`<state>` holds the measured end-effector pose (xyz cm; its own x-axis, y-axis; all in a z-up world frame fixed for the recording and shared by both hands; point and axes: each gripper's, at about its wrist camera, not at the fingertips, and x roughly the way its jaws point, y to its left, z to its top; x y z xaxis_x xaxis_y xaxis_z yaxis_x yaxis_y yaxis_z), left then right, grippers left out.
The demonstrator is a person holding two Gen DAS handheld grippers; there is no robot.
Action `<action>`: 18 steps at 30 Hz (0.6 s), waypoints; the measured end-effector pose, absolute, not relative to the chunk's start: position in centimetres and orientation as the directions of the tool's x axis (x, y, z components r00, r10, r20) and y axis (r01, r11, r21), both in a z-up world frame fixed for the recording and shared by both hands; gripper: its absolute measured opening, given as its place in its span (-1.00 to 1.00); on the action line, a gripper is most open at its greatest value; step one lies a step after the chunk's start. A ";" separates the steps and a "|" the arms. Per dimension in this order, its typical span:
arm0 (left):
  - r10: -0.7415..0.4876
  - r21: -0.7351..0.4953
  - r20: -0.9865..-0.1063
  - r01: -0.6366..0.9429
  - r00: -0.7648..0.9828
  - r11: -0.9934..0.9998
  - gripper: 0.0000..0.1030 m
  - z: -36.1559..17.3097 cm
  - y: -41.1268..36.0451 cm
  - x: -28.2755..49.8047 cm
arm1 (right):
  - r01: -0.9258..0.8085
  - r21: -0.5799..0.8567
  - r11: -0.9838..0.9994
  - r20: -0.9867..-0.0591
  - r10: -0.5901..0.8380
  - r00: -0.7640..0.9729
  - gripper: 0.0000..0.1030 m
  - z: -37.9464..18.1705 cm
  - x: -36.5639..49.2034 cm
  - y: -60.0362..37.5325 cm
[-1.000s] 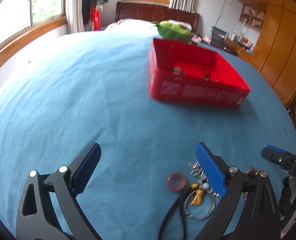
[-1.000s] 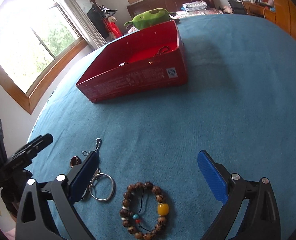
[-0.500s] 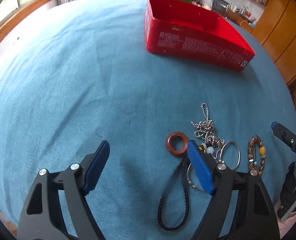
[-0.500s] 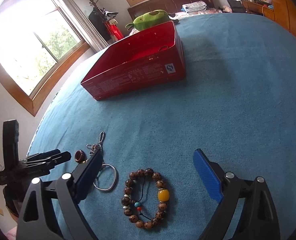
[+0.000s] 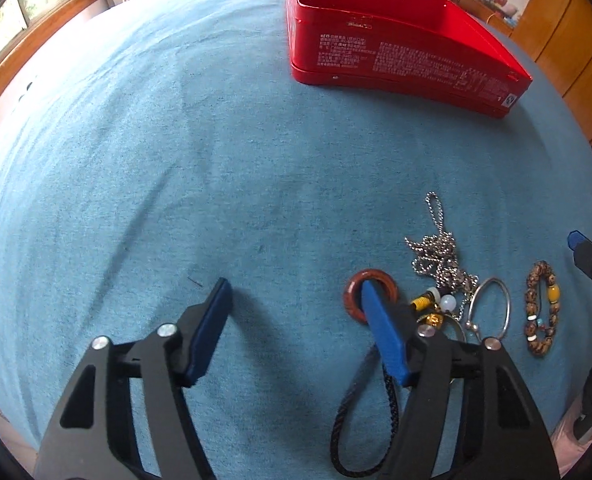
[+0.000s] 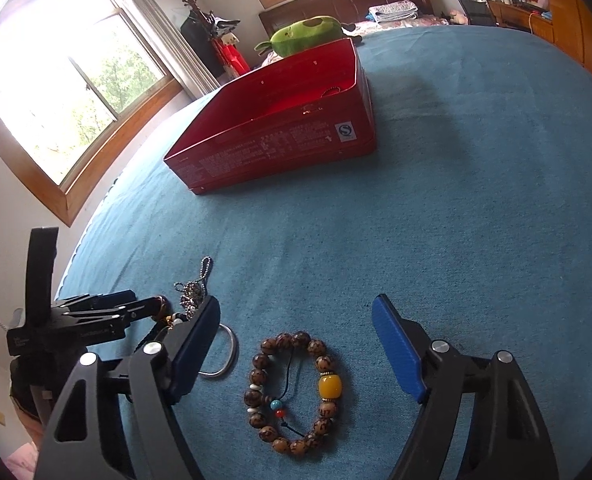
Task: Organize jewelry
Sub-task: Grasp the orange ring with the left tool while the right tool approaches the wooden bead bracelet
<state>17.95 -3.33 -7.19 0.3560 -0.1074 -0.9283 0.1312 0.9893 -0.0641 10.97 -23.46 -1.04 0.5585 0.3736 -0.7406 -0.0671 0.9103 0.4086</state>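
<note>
**Both grippers low over the jewelry on the blue cloth**

The left gripper (image 5: 296, 300) points steeply down at the blue cloth (image 5: 175, 160), its jaws part-way apart and just been closing, with nothing pressed between the pads. Its right fingertip sits in front of the hole of a reddish-brown ring (image 5: 371, 295); whether it touches the ring cannot be told. The ring belongs to a black cord loop (image 5: 392, 400) that runs back under that finger, with yellow, white and gold beads (image 5: 436, 304) beside it.

Just right of the ring lies a heap of silver ball chain (image 5: 440, 260), and next to that a plain silver bangle (image 5: 492, 308).

The right gripper (image 6: 296, 320) stands over a wooden bead bracelet (image 6: 296, 392) with one large amber bead. Its jaws are wide and have just been closing; the bracelet lies flat on the cloth between the fingers, touched by neither pad. The left finger overlaps the bangle's edge in the right wrist view.

Farther back on the cloth sits an open red tin box (image 6: 287, 140), well apart from the loose pieces, with something small glinting inside. Behind it lies a green plush toy (image 6: 308, 34).
</note>
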 end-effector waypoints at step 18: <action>-0.192 -0.143 -0.915 0.160 0.356 0.977 -0.85 -6.6 -2.0 18.2 | -0.058 0.348 0.936 -0.795 0.328 0.510 0.36 -2.0 10.4 -23.3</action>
